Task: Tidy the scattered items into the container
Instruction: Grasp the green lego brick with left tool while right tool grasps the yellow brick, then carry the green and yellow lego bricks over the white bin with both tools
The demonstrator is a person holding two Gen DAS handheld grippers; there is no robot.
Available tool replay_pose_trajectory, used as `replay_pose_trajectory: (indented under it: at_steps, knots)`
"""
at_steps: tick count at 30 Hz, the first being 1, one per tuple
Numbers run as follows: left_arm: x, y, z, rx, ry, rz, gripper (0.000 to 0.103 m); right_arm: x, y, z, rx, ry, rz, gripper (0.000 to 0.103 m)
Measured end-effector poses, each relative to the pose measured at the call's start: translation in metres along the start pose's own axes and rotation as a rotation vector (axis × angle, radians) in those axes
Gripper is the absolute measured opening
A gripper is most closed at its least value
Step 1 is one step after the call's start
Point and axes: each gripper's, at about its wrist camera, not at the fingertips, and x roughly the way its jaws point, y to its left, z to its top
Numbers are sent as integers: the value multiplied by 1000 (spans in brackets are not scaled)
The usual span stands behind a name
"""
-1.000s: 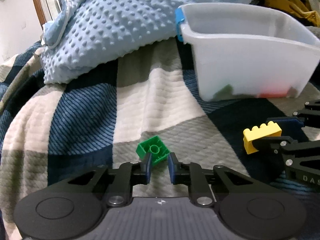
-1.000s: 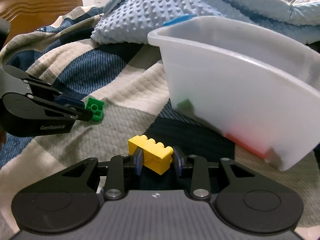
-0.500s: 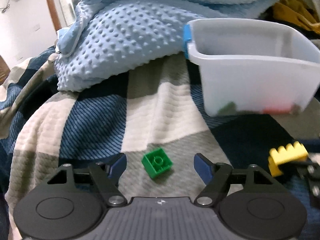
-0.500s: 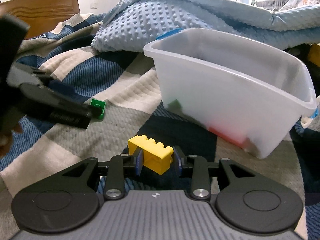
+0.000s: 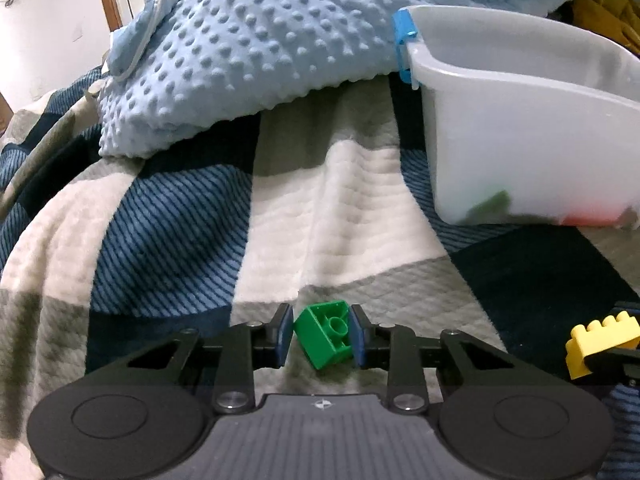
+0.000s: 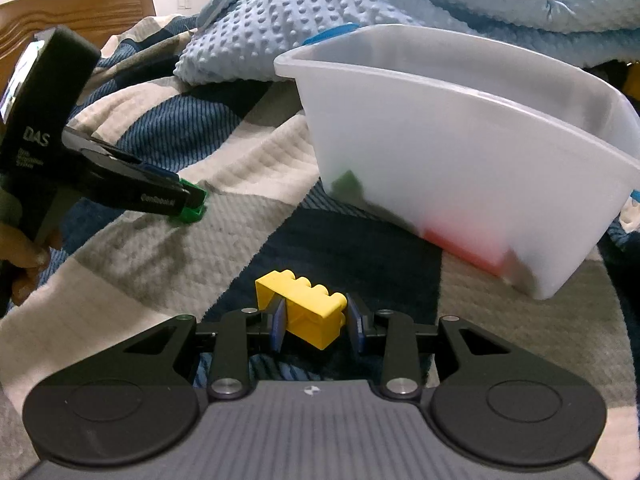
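Observation:
My left gripper (image 5: 320,338) is shut on a small green brick (image 5: 326,334), tilted between the blue pads just above the checked quilt. In the right wrist view the same gripper (image 6: 192,202) shows at left with the green brick (image 6: 188,214) at its tip. My right gripper (image 6: 316,326) is shut on a yellow brick (image 6: 308,312), which also shows in the left wrist view (image 5: 600,338). The translucent white tub (image 5: 520,152) lies ahead to the right and holds green and red pieces; it fills the right wrist view's right side (image 6: 460,152).
A light blue dotted blanket (image 5: 256,52) is heaped behind the tub and also shows in the right wrist view (image 6: 260,32). The blue, white and grey checked quilt (image 5: 320,216) covers the bed. A wooden headboard (image 6: 80,12) stands at far left.
My left gripper opened wide around the green brick, then closed on it and tilted it up. My right gripper kept hold of the yellow brick and drew back a little from the tub.

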Motion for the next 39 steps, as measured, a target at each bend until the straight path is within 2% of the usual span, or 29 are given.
replay_pose_trajectory:
  at_steps: [10,20,30,39]
  knots:
    - [-32,-5,-4,60,-46,12,33,-18,2,5,-6,-26,-8,35]
    - [-87,-15,5,91,-116,-2,33,-57,2,24,-8,-111,-40,35]
    - [-130,-36,32,136,-197,-19,33,-94,-13,46,9,-197,-76,35]
    - [-148,-58,72,189,-276,-30,33,-106,-51,73,85,-248,-125,35]
